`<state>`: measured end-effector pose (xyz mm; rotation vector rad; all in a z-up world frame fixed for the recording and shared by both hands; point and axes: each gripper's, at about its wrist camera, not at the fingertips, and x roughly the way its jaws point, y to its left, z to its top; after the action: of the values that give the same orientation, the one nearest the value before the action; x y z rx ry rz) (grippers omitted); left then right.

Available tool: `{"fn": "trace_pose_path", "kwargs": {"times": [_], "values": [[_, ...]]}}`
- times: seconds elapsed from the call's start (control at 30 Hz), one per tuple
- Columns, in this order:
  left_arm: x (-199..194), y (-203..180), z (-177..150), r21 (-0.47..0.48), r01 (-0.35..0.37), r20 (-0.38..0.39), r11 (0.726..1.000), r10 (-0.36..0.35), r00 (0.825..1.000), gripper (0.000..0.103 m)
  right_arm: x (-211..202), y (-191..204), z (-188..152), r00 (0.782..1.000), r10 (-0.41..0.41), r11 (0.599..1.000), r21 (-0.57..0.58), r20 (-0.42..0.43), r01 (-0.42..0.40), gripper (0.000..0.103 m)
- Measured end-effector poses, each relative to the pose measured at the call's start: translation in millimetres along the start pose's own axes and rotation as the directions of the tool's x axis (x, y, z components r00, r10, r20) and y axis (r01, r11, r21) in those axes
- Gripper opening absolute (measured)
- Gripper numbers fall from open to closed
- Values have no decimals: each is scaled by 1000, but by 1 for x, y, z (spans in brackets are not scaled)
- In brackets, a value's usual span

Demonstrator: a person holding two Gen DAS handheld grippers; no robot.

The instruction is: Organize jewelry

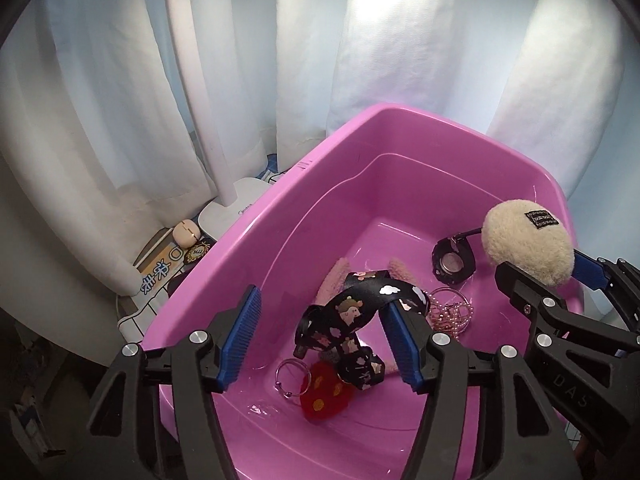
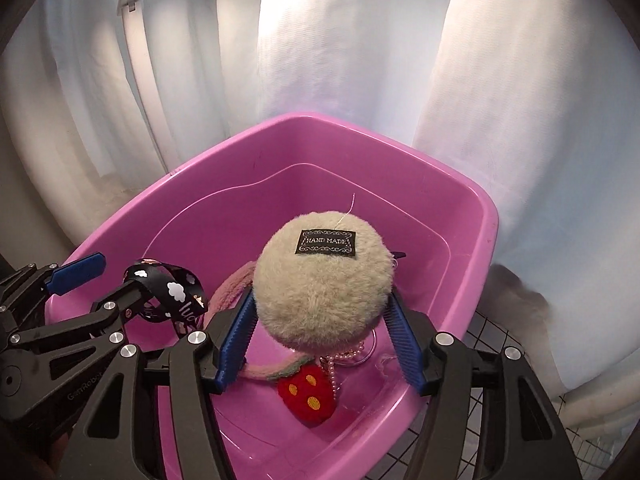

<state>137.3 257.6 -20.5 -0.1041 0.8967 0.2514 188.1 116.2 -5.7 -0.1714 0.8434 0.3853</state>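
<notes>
A pink plastic tub (image 1: 256, 240) holds jewelry. My left gripper (image 1: 320, 336) is open above the tub; a black patterned ribbon (image 1: 360, 308) is draped over its right finger (image 1: 402, 344). Below lie a red felt strawberry (image 1: 324, 396), a key ring (image 1: 292, 378), a pearl bracelet (image 1: 450, 312), a pink fuzzy band (image 1: 332, 280) and a black round clip (image 1: 454, 266). My right gripper (image 2: 320, 344) is shut on a cream fluffy pom-pom (image 2: 324, 292) with a "HAND MADE" label, held over the tub (image 2: 472, 264). It also shows in the left wrist view (image 1: 528, 242).
A white lamp stand (image 1: 192, 92) and base stand left of the tub, with small trinkets (image 1: 186, 234) and a printed box beside them. White curtains (image 1: 400, 60) hang behind. A grid-patterned cloth (image 2: 500, 440) covers the table.
</notes>
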Motion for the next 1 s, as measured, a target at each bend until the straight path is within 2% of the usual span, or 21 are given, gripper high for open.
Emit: {"fn": "trace_pose_path", "kwargs": {"times": [0.1,0.37,1.0], "values": [[-3,6,1,-14,-16,12,1000,16,1000,86,-2,-1,3,999,-35,999,-1,13,35,70],[-7,12,4,-32,-38,2,999,38,999,95,-15,-10,0,999,-42,998,39,34,41,72],[-32,7,2,-25,-59,26,998,60,998,96,-45,-19,-20,997,-56,994,96,58,50,72]]}}
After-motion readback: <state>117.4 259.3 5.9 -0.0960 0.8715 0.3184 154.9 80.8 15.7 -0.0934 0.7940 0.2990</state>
